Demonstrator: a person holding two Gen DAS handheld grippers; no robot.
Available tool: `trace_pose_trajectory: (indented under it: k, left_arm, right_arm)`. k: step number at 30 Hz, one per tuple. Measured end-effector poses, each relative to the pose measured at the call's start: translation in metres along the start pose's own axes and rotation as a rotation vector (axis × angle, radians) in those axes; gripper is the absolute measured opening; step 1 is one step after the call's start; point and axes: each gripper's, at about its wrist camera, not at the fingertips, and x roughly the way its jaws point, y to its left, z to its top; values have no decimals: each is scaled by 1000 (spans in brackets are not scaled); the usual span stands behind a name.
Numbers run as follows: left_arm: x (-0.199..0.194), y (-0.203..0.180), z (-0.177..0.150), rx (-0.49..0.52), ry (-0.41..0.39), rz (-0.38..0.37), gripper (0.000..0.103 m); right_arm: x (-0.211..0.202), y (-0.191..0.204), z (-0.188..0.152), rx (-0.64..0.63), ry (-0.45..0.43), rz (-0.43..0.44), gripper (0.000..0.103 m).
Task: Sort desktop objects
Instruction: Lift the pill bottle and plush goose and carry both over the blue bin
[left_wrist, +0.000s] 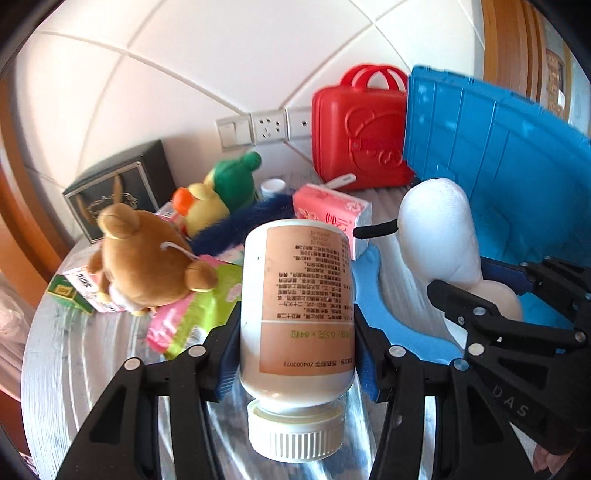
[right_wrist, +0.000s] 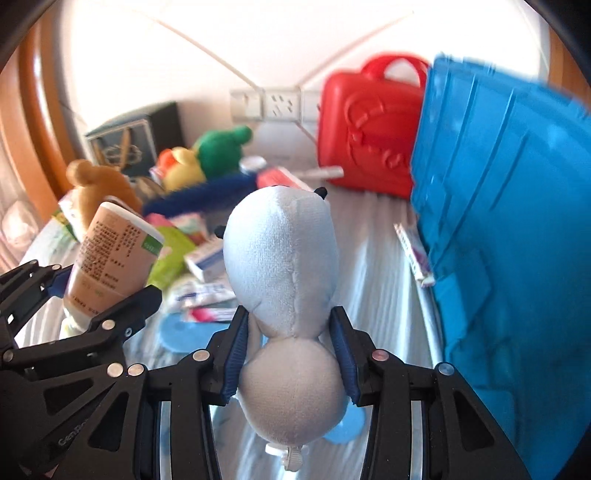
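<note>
Right gripper (right_wrist: 293, 350) clamps a white plush toy (right_wrist: 284, 258); left gripper (right_wrist: 99, 295) beside it holds a pill bottle (right_wrist: 110, 254).

Bright daylight from upper left; white tiled wall (left_wrist: 221, 55) overexposed; glare streaks on the reflective tabletop (left_wrist: 74, 350); strong fisheye curvature with dark vignetted corners; motion blur softens the blue crate (right_wrist: 517, 221) and background clutter in the right wrist view.
</note>
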Motion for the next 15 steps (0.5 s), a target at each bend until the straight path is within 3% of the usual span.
trace_pose_trajectory:
  k: [7,15]
  left_arm:
    - [-68,-2,-10,-6,-91,22,51]
    - [-113,-22,-13,12,-170,9,51]
  right_arm:
    - [-72,20,-6,-33,-117,-22,43]
    - [-131,13,-16,-11,-203,-56,43]
